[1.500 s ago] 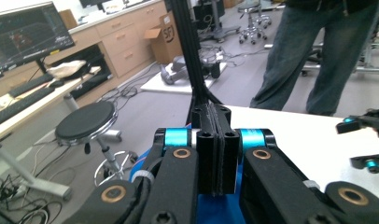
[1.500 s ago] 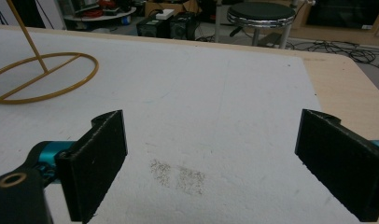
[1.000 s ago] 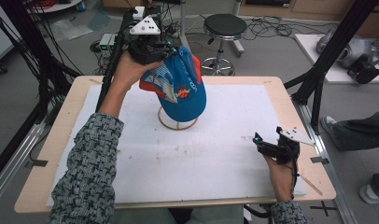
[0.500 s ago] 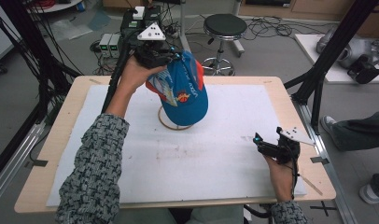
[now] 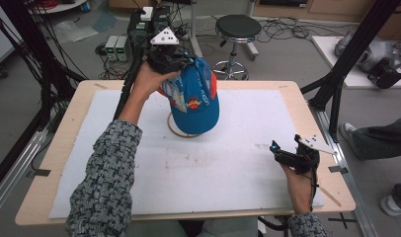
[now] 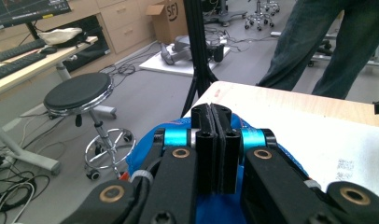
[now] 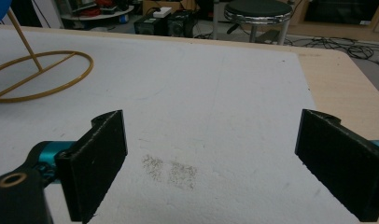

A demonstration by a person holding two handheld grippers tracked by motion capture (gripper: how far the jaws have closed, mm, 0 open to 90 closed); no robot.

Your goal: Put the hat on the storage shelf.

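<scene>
High view: my left claw [image 5: 181,63] sits at upper centre of the frame, clamped on the back edge of the cap [image 5: 193,98]. The blue cap rests tilted over a gold wire stand [image 5: 181,131], whose ring base lies on the white mat [image 5: 139,168] just above the frame's middle. The mat covers the wooden surface [image 5: 65,128]. My right claw [image 5: 277,152] rests low at the right of the frame, on the mat's right edge, well apart from the cap.

Left gripper view: my left claw [image 6: 215,140] shows its jaws pressed together at centre, with blue cap [image 6: 211,210] fabric under and around them. A stool [image 6: 78,93] stands on the floor at left; a person's legs [image 6: 318,42] stand at upper right.

Right gripper view: my right claw [image 7: 211,163] stands wide, nothing between the jaws, above a faint smudge [image 7: 171,172] on the mat. The stand [image 7: 40,74] ring lies at upper left.
</scene>
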